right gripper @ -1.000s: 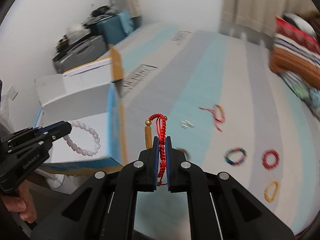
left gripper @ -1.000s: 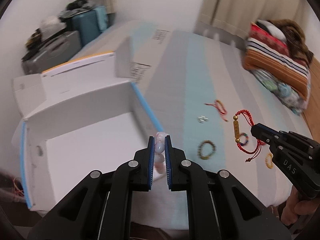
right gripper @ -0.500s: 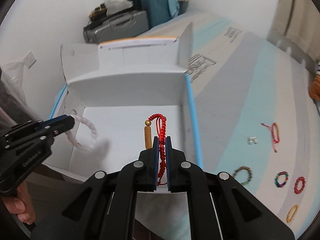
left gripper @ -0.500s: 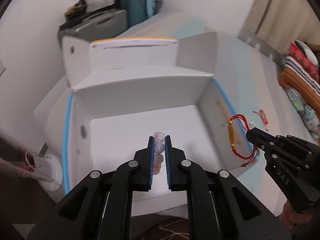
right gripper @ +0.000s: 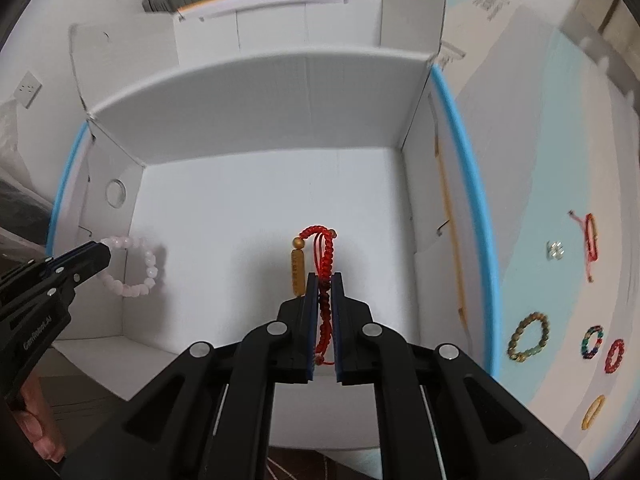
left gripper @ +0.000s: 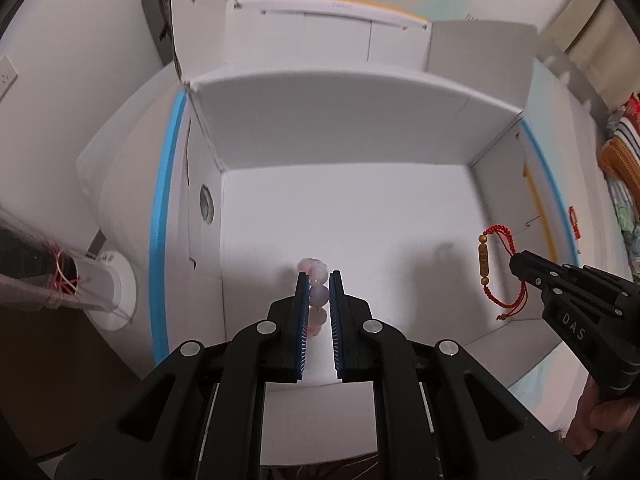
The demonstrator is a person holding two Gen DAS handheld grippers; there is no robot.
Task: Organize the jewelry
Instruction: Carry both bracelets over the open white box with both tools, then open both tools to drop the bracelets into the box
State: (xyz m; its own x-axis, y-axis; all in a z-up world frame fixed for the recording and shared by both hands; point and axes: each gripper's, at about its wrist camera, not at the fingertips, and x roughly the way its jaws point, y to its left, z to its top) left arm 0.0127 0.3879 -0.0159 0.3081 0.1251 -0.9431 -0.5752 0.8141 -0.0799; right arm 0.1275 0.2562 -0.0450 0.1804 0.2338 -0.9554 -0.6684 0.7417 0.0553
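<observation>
Our left gripper (left gripper: 319, 280) pinches the pink bracelet (left gripper: 318, 294) in its jaws, and our right gripper (right gripper: 324, 280) pinches the red bracelet (right gripper: 324, 256). Both hang over the open white box (right gripper: 280, 92). More bracelets (right gripper: 528, 336) lie on the bed (right gripper: 560, 140).

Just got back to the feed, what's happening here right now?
A person holds a hand-held gripper in each hand over the open white cardboard box. The left hand-held gripper is clamped on a pale pink bead bracelet; the right hand-held gripper pinches a red braided cord bracelet with a gold charm. Neither is released. Several more bracelets lie on the striped bedsheet.
</observation>
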